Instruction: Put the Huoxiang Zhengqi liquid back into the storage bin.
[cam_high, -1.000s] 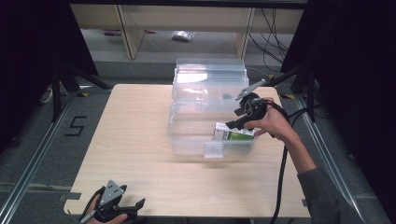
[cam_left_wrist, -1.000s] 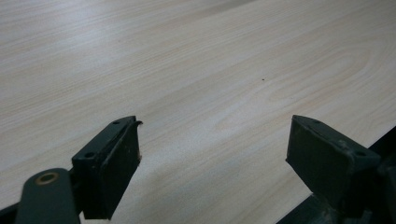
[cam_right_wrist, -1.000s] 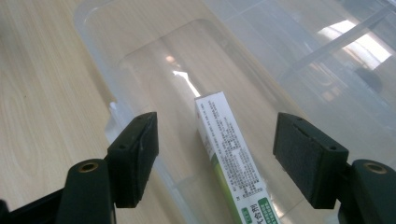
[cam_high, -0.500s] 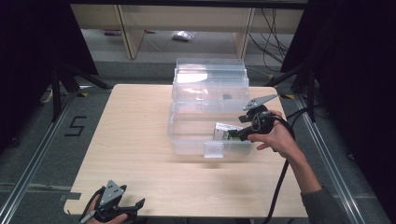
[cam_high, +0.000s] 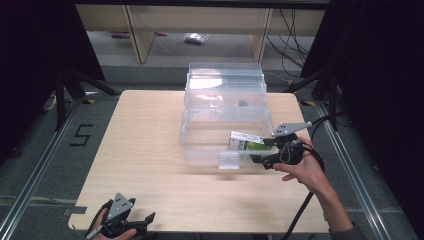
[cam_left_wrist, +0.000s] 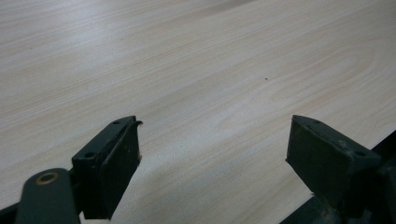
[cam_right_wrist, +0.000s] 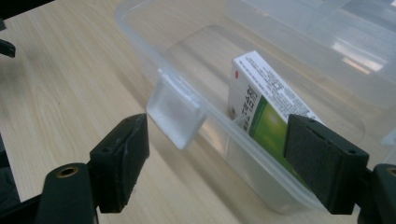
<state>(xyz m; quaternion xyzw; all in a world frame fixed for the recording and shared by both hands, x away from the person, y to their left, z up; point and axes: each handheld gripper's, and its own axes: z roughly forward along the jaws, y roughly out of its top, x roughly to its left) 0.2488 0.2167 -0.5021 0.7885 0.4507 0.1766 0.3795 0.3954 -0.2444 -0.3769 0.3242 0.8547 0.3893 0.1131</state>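
A clear plastic box (cam_high: 200, 150) stands mid-table with its lid (cam_high: 225, 82) swung open behind it. A green-and-white carton (cam_high: 244, 141) leans inside the box at its front right corner. My right gripper (cam_high: 262, 151) is just outside that corner, open and holding nothing. In the right gripper view its jaws (cam_right_wrist: 219, 163) are spread wide, framing the carton (cam_right_wrist: 261, 107) behind the box wall and the box's latch tab (cam_right_wrist: 176, 109). My left gripper (cam_high: 142, 224) rests at the table's near left edge, open over bare wood (cam_left_wrist: 212, 163).
The wooden table (cam_high: 140, 150) has free room left of and in front of the box. The right gripper's black cable (cam_high: 300, 215) trails off the front right edge. Shelving and a floor with a taped "5" (cam_high: 80, 135) lie beyond the table.
The right gripper has let go of the carton and pulled back out of the box toward the person. The carton stays inside. The left gripper has not moved.
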